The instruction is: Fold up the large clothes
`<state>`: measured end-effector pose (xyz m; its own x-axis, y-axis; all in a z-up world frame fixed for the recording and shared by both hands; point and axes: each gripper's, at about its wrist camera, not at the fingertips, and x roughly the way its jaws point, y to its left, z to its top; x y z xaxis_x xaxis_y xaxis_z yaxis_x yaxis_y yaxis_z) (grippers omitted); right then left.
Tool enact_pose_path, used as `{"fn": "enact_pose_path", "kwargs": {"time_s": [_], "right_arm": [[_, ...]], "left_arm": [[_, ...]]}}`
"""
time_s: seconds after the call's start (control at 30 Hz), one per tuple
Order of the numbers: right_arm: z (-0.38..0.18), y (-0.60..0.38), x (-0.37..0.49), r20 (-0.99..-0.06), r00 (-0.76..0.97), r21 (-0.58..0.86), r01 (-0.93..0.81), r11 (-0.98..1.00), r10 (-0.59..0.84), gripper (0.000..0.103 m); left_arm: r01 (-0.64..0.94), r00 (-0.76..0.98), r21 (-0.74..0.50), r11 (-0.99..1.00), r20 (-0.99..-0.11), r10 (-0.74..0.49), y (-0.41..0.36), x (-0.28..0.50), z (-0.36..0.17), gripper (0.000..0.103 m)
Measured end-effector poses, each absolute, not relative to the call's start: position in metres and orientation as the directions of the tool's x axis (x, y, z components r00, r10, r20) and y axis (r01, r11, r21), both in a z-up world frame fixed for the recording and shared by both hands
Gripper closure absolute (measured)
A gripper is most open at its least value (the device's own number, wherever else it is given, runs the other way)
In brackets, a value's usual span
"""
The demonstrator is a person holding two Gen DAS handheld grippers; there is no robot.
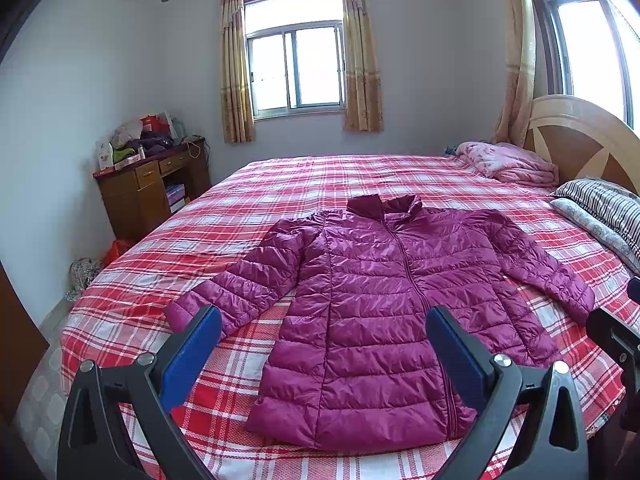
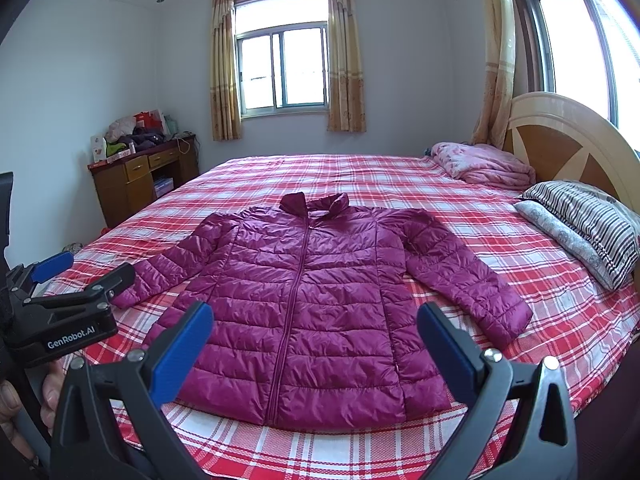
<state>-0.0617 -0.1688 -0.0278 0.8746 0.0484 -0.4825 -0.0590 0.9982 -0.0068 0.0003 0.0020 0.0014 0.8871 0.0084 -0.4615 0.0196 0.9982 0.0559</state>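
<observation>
A magenta quilted puffer jacket [image 2: 308, 304] is laid flat, front up and zipped, near the front edge of a bed covered by a red plaid sheet [image 2: 360, 176]. Both sleeves are spread outward and the collar points toward the far window. The left gripper [image 1: 322, 332] is held above the hem with its jaws spread wide and nothing between them. The right gripper [image 2: 314, 330] is likewise held wide apart and empty, above the lower body of the jacket. No fold has yet been made. The garment is judged light, soft and springy, with a glossy shell likely to slip between the blue pads [image 2: 180, 344]. A grip is best taken at a sleeve cuff or at the stitched hem corners, where the filling is thinner and seams offer purchase
</observation>
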Motion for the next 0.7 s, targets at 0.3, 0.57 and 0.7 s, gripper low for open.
{"fn": "enact_pose_path", "kwargs": {"time_s": [0.3,0.57,0.7], "right_arm": [[-0.033,-0.1676,-0.0599,-0.491,0.87,-0.004,-0.062,0.998,0.052,0.0],[-0.033,-0.1687,-0.0579,-0.502,0.863,0.005,-0.066,0.998,0.06,0.0],[-0.0338,-0.1686,-0.0574,-0.504,0.862,0.007,-0.068,0.998,0.062,0.0]], "left_arm": [[0.009,0.889,0.054,0.999,-0.457,0.017,0.0058,0.0019,0.0035,0.001],[0.0,0.89,0.051,0.999,-0.456,0.024,0.0104,0.0044,0.002,0.001],[-0.003,0.891,0.054,0.999,-0.453,0.027,0.0111,0.005,0.0023,0.001]]}}
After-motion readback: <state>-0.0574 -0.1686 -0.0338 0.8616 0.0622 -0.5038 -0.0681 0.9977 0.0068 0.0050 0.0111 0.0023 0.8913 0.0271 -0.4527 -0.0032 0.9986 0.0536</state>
